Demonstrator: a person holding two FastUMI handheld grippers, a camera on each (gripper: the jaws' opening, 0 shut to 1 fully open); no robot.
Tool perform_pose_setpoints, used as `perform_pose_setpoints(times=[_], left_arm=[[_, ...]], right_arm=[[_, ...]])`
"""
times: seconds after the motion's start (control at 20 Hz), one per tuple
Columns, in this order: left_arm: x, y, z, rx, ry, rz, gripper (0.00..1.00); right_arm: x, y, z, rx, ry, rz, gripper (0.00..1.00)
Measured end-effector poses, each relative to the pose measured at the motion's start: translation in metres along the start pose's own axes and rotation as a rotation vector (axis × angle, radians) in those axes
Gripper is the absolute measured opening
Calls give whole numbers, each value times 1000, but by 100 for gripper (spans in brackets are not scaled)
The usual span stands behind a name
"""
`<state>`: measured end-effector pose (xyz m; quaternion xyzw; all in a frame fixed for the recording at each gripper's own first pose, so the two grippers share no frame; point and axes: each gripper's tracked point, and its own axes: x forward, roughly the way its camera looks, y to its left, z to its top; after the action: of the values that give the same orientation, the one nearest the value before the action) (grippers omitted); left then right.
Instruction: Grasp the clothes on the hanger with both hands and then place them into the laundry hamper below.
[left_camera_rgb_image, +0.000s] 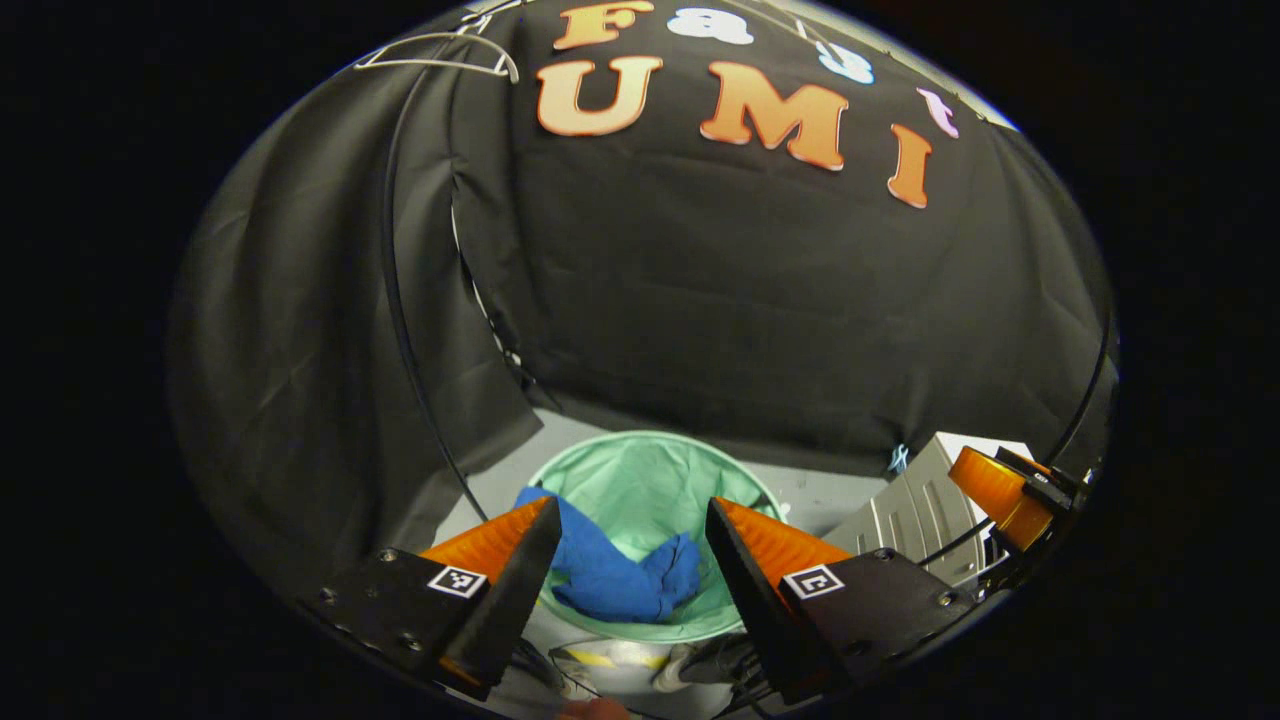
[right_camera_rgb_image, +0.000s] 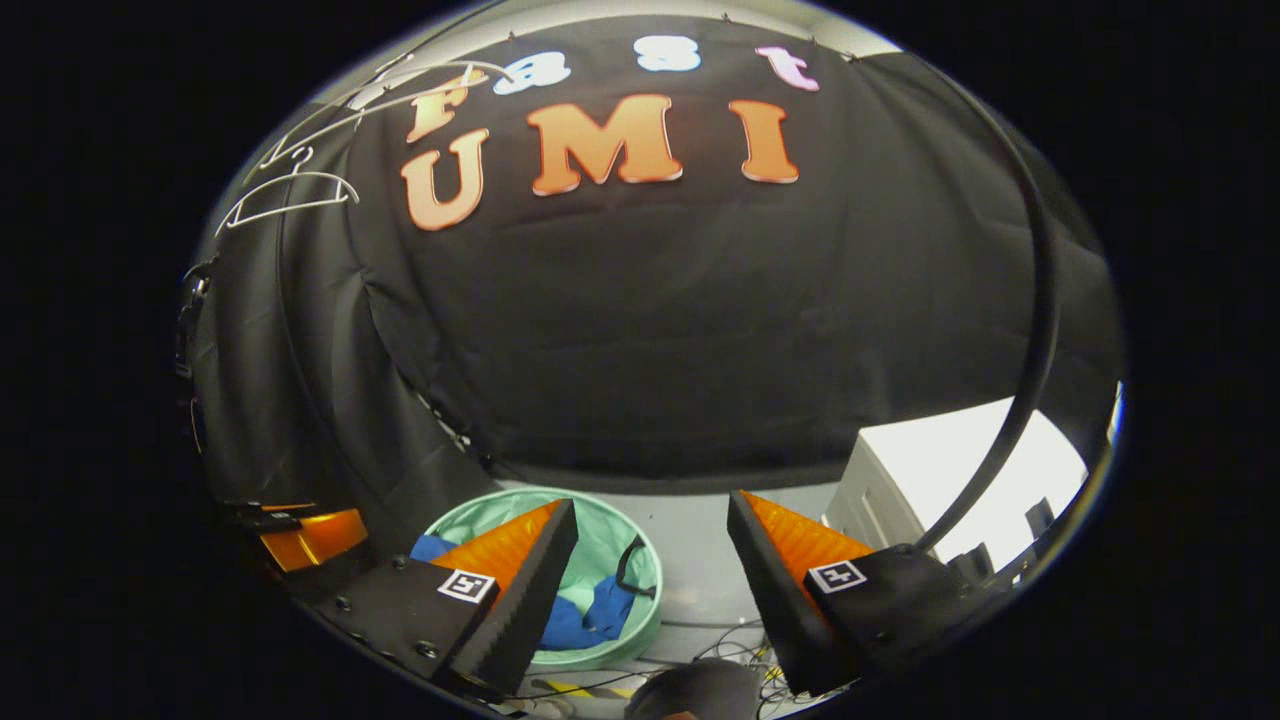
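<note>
Your left claw (left_camera_rgb_image: 630, 540) is wide open. Nothing sits between its two orange fingers (left_camera_rgb_image: 500, 540). It holds nothing and touches nothing. You hold it up in the air, above the hamper (left_camera_rgb_image: 650, 475), which is down below and a bit farther off.

Your right claw (right_camera_rgb_image: 650, 545) is wide open too. It is empty and touches nothing. In the right gripper view, the hamper (right_camera_rgb_image: 640, 560) lies down low on the left, partly behind the left finger. The right finger has only bare floor past it.

The blue clothes (left_camera_rgb_image: 610, 570) are inside the green hamper. In the left gripper view they lie bunched up on the near left side of it, with one bit draped at the left rim. In the right gripper view you can see the blue clothes (right_camera_rgb_image: 590, 615) low down in the hamper as well, next to a dark strap.

Up high on the left, the white hangers (left_camera_rgb_image: 440, 55) are bare. In the right gripper view the hangers (right_camera_rgb_image: 300, 185) are bare too. No clothes hang on any hanger you can see.

So the job looks about done. The clothes are off the hanger and in the hamper, and both claws have let go. As far as you can tell, nothing is left to grab. You may just want to check that the bit by the rim is not hanging out, since the finger hides part of it.

At the far right of the left gripper view you can see your other claw (left_camera_rgb_image: 1010, 490), near a white box (left_camera_rgb_image: 920, 500).
</note>
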<state>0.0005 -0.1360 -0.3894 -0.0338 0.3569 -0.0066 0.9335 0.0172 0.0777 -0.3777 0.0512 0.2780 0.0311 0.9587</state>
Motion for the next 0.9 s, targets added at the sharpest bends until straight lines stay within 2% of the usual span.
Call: perform_pose_setpoints(times=[0.2, 0.4, 0.45, 0.55, 0.6, 0.7, 0.75, 0.9], left_arm=[[-32, 6, 48, 26, -127, -1, 93], [-76, 5, 106, 23, -318, -22, 93], [-87, 6, 119, 19, -364, -20, 93], [-113, 13, 137, 21, -459, -10, 89], [-123, 15, 144, 26, -494, -2, 92], [-132, 21, 152, 39, -542, 19, 89], [-135, 22, 154, 41, -557, 26, 89], [-143, 30, 156, 33, -597, 54, 89]], right_arm=[[-29, 0, 51, -30, -125, 1, 98], [-63, 6, 88, -30, -238, 19, 100], [-72, 7, 97, -31, -267, 21, 98], [-85, 8, 110, -48, -333, 8, 98], [-91, 6, 117, -58, -371, -5, 98], [-104, 5, 128, -60, -424, -5, 98], [-108, 7, 132, -49, -439, 4, 89], [-108, 3, 130, -47, -447, 4, 89]])
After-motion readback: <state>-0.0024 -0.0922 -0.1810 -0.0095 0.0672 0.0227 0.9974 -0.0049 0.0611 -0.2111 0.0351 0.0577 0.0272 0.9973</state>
